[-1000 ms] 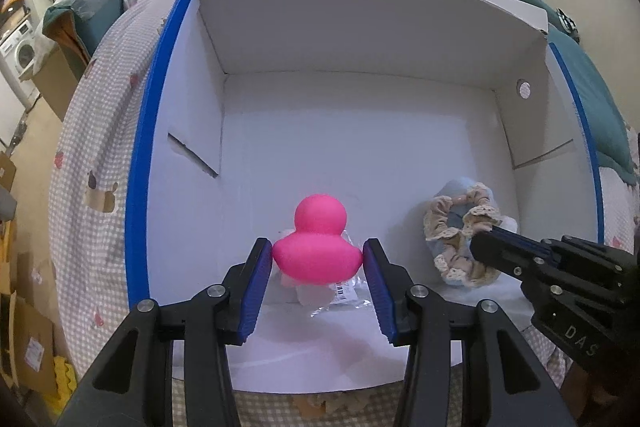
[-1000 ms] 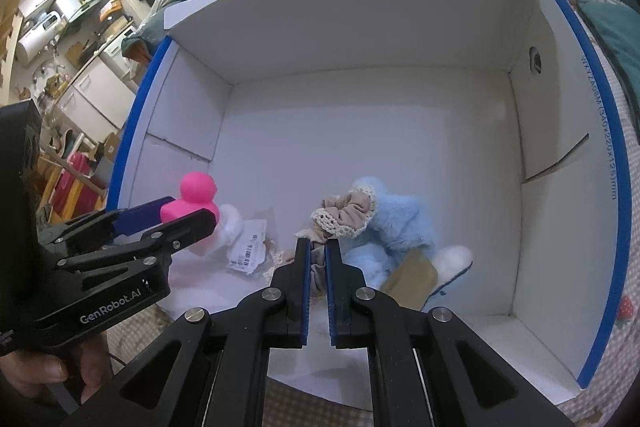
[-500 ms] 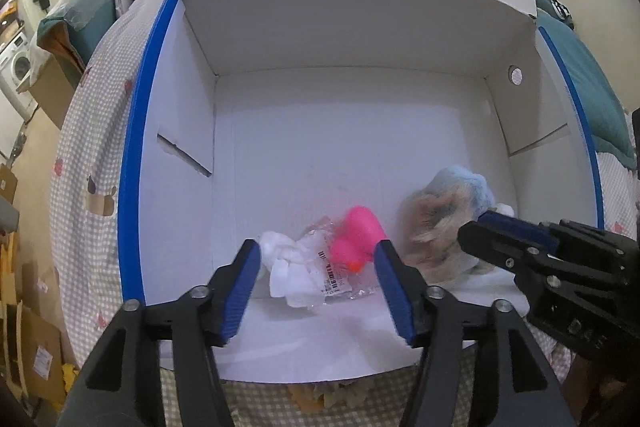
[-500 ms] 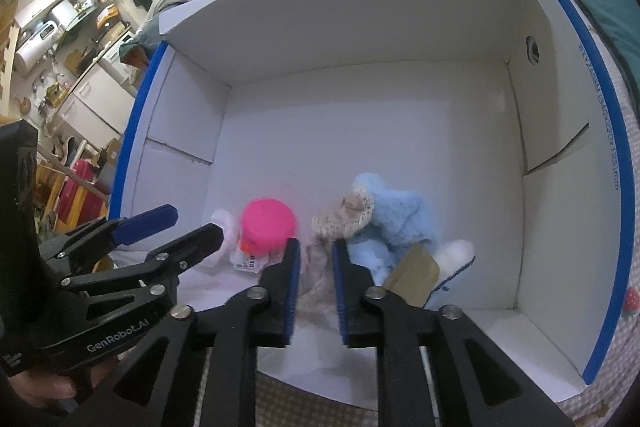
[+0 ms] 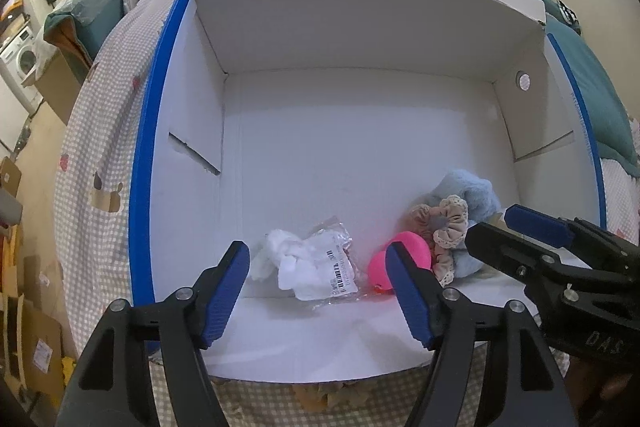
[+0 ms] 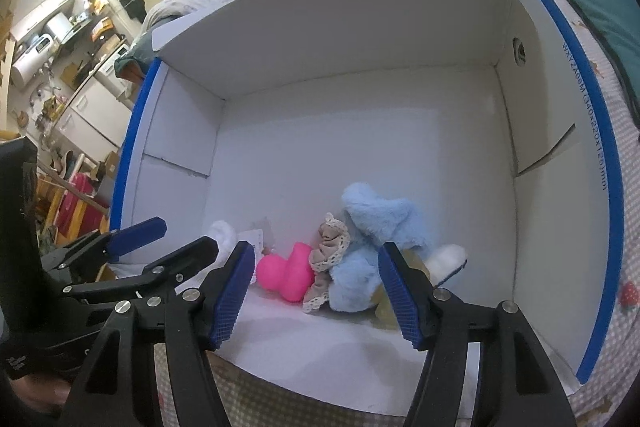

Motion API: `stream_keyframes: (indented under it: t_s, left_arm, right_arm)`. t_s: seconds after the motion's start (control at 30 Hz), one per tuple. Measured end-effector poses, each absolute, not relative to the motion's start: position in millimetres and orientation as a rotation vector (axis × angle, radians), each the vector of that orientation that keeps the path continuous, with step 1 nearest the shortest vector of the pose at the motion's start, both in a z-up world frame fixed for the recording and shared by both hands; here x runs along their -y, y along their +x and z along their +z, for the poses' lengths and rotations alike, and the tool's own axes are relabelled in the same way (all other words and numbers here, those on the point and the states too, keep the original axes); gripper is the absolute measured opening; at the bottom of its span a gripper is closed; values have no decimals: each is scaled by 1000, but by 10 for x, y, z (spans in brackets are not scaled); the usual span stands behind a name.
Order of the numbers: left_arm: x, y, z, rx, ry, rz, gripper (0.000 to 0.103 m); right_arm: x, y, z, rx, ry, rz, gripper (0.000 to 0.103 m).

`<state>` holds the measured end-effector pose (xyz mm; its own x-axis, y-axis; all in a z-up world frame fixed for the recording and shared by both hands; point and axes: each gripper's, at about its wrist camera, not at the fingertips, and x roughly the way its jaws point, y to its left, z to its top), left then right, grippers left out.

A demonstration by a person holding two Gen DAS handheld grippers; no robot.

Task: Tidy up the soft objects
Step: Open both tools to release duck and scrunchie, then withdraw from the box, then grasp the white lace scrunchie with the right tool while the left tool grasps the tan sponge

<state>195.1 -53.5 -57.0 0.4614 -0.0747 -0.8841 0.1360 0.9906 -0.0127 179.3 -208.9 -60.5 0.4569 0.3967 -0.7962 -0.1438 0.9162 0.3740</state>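
**Both grippers just let go, everything ended up in the box**

Left wrist view first: a second earlier the left gripper (image 5: 318, 291) had the pink duck (image 5: 400, 261) squeezed upright between its pads. At this moment the jaws were spread wide with nothing in them, and the duck had tipped over on the floor of the white box (image 5: 360, 27), touching the beige scrunchie (image 5: 448, 227) and the blue plush (image 5: 472, 191) on its right side. The white bagged item (image 5: 308, 263) with the barcode label lay just beside the duck on the left, right between the open pads. My read: the duck drop was done and that hand was free for whatever came next.

Right wrist view: the right gripper (image 6: 316, 289) was pinched nearly closed over the scrunchie (image 6: 330, 239) a second ago; here its jaws were wide apart and empty too. The scrunchie sat draped against the blue plush (image 6: 380, 227), with the duck (image 6: 288, 273) on its side next to it.

What each view gave me that the other didn't: only the right view showed the tan piece (image 6: 386, 301) and the white fluffy end (image 6: 450, 259) tucked under the plush. Only the left view showed the bagged item in full; on the right it was mostly hidden behind the left gripper (image 6: 168, 239).
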Motion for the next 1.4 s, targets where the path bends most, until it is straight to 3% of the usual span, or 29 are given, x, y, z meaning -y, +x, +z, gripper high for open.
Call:
stream_keyframes:
  t_s: [0.97, 1.4]
  left_arm:
    - [257, 1290, -72, -912, 115, -69, 68]
    - [-144, 1027, -52, -982, -11, 17, 68]
  right_arm:
    - [2193, 1296, -318, -957, 277, 320, 68]
    - [2069, 999, -252, -944, 263, 352, 68]
